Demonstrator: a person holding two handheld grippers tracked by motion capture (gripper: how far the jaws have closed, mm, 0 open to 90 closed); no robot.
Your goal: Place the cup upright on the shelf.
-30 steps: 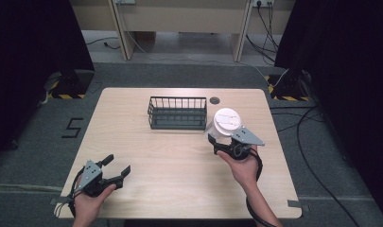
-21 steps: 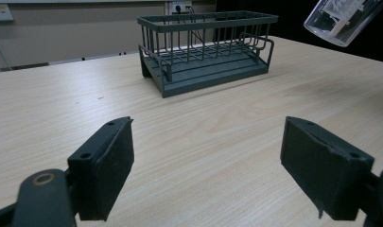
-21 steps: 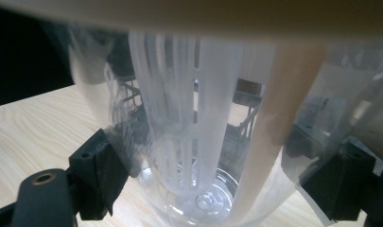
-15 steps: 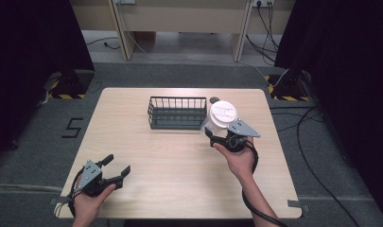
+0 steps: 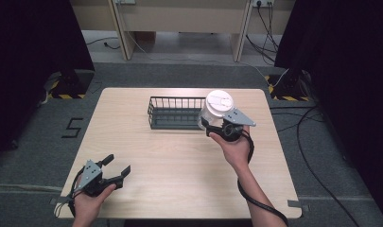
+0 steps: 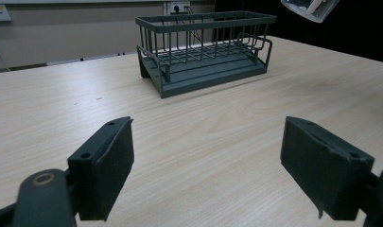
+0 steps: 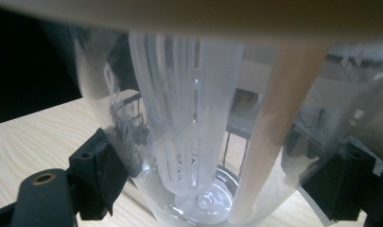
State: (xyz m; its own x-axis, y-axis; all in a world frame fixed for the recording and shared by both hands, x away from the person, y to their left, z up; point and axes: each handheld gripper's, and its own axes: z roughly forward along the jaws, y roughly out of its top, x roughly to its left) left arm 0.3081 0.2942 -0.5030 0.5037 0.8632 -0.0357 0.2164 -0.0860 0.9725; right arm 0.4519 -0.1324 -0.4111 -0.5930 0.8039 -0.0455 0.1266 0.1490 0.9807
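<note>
A clear plastic container (image 5: 217, 108) with a white lid hangs in the air by the right end of the dark wire basket (image 5: 175, 126). My right gripper (image 5: 212, 124) is shut on the container's lower body. In the right gripper view, both jaws press the clear wall of the container (image 7: 198, 142), which has a white slotted core (image 7: 184, 118) inside; the right gripper (image 7: 217, 182) sits low on it. My left gripper (image 5: 117, 164) rests open near the table's front left corner. Nothing lies between the left gripper (image 6: 208, 156) jaws, which face the basket (image 6: 203, 47).
The wooden table (image 5: 179, 179) carries the basket at its back middle. The lifted container (image 6: 309, 7) shows at the top right of the left gripper view. Cables run over the floor to the right of the table, and desk legs stand behind it.
My right gripper has carried the container up and away from me, slightly leftward, to the basket's right end. The left gripper has stayed where it was.
</note>
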